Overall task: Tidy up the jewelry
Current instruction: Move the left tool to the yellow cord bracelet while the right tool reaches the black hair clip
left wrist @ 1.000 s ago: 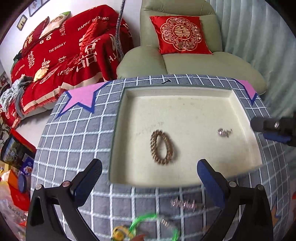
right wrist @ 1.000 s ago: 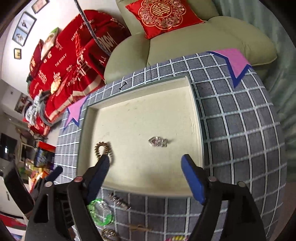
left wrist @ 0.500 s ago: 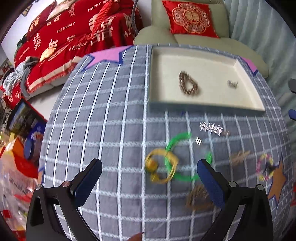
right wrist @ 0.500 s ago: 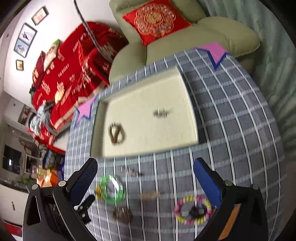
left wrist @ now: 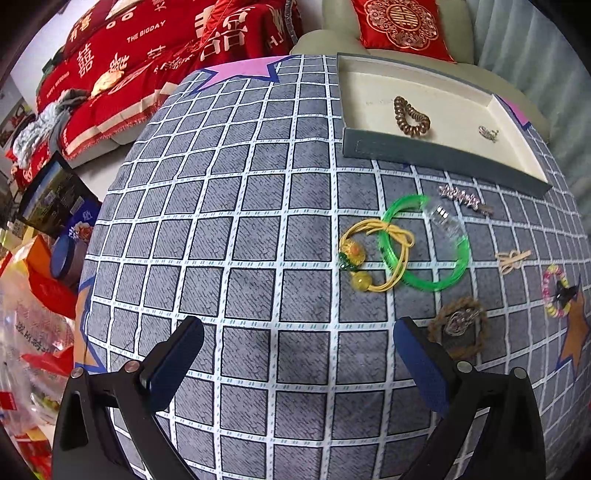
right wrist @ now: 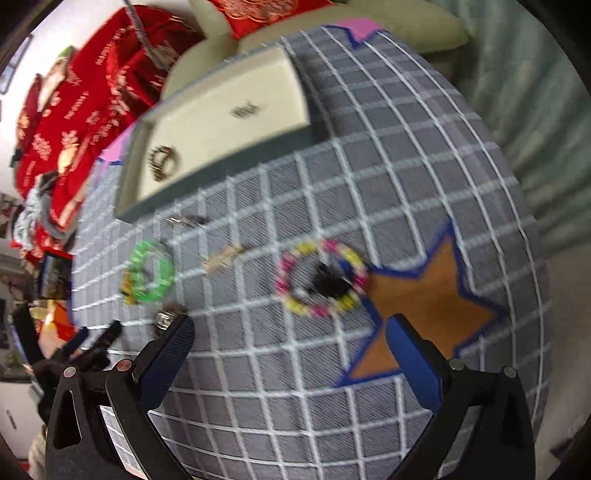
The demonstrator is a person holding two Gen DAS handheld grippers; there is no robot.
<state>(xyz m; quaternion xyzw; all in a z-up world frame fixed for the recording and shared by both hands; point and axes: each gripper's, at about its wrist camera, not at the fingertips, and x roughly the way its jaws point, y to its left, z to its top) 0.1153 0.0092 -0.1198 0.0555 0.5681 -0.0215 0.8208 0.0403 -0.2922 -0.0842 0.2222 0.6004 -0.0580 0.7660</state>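
Note:
A cream tray with a dark rim sits at the far side of the checked cloth and holds a bronze coil bracelet and a small silver piece. In front of it lie a green bangle, a yellow cord with beads, a silver hair clip, a brown ring with a clear charm, a tan knot and a pink-yellow bead bracelet around a black clip. My left gripper is open and empty. My right gripper is open and empty, near the bead bracelet.
An orange star patch lies under the right gripper. A pink star patch marks the far left corner. A red-covered sofa and a green armchair with a red cushion stand behind. Bags and boxes sit left of the table.
Both grippers have pulled back from the tray toward the near side of the cloth. The loose jewelry in front of the tray has come into view. Both stay open and empty.

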